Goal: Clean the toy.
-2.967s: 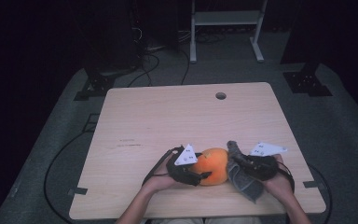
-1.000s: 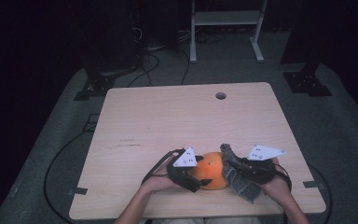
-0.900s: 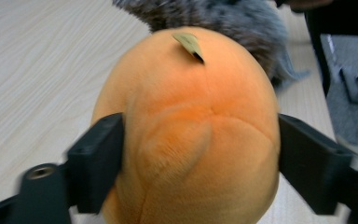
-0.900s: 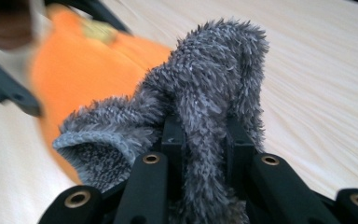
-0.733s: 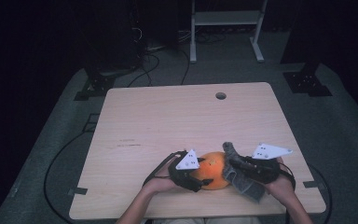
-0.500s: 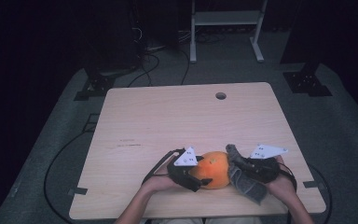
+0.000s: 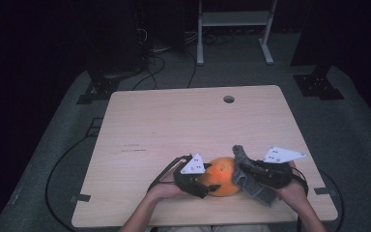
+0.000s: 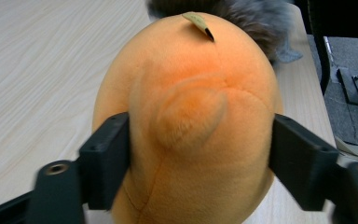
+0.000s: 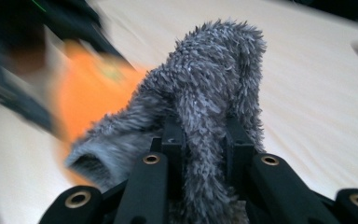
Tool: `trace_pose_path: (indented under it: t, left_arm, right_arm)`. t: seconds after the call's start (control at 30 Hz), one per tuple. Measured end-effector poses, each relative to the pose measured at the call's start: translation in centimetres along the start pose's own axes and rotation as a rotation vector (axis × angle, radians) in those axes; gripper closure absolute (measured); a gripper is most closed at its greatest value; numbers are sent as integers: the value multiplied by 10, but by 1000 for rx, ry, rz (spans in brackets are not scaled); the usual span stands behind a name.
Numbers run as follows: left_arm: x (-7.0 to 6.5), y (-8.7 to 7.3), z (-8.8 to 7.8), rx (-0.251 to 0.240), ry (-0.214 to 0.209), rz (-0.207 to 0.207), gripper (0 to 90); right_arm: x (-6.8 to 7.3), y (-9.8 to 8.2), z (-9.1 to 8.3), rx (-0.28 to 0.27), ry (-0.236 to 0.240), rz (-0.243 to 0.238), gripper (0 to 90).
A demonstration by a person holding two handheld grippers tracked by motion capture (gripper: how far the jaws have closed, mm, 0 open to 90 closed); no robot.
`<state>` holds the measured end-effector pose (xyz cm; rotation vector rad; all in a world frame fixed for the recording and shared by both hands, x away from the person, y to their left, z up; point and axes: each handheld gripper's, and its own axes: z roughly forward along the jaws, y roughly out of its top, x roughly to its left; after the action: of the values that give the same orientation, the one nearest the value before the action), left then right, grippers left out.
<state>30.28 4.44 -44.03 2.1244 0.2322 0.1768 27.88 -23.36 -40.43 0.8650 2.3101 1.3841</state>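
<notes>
Pale wooden counter (image 7: 174, 125) near its front edge: the left hand-held gripper (image 7: 199, 180), jaws just closing, squeezes the orange plush toy (image 7: 222, 176). Right of it, the right hand-held gripper (image 7: 251, 170) is clamped on a grey fuzzy cloth (image 7: 251, 186) touching the toy.

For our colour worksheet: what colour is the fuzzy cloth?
Grey; the fuzzy cloth shows best in the right gripper view.

I see the light wooden surface (image 7: 174, 130) with a round hole (image 7: 229, 99) near its far edge. Behind it on the grey floor (image 7: 357, 125) stands a white metal frame (image 7: 234, 21). Black cables (image 7: 159, 60) lie there, and a dark stand base (image 7: 319, 84) sits at the right.
</notes>
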Motion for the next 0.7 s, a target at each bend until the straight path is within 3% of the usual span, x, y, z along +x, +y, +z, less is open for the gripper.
trace_pose_path:
  t: [0.03, 0.1, 0.2, 0.33, 0.4, 0.43, 0.5, 0.6, 0.7]
  left_arm:
    - [-2, 1, 0, 2, -10, 16, 284]
    - [0, 2, -4, 6, -29, 28, 232]
    - [7, -1, -5, -3, -13, -26, 148]
    - [1, 0, 1, 1, 2, -3, 275]
    - [0, 0, 1, 2, -2, 2, 293]
    - [0, 0, -1, -2, -12, 8, 291]
    - [2, -2, -4, -10, -36, 8, 226]
    - [6, -2, -2, -5, -14, -23, 117]
    - [0, -3, 6, 0, -3, 3, 135]
  right_arm:
    - [5, 4, 1, -6, 20, -24, 740]
    - [13, 4, 9, 30, 7, -79, 739]
    - [9, -4, 14, 35, 11, -50, 740]
    - [12, 4, 5, 37, -25, -65, 740]
    - [18, 11, 0, -9, 30, -72, 740]
    - [22, 13, 1, 1, 27, -84, 740]
    - [25, 10, 10, 46, 0, -132, 741]
    - [19, 0, 14, 42, 13, -86, 742]
    - [20, 0, 14, 52, 3, -99, 741]
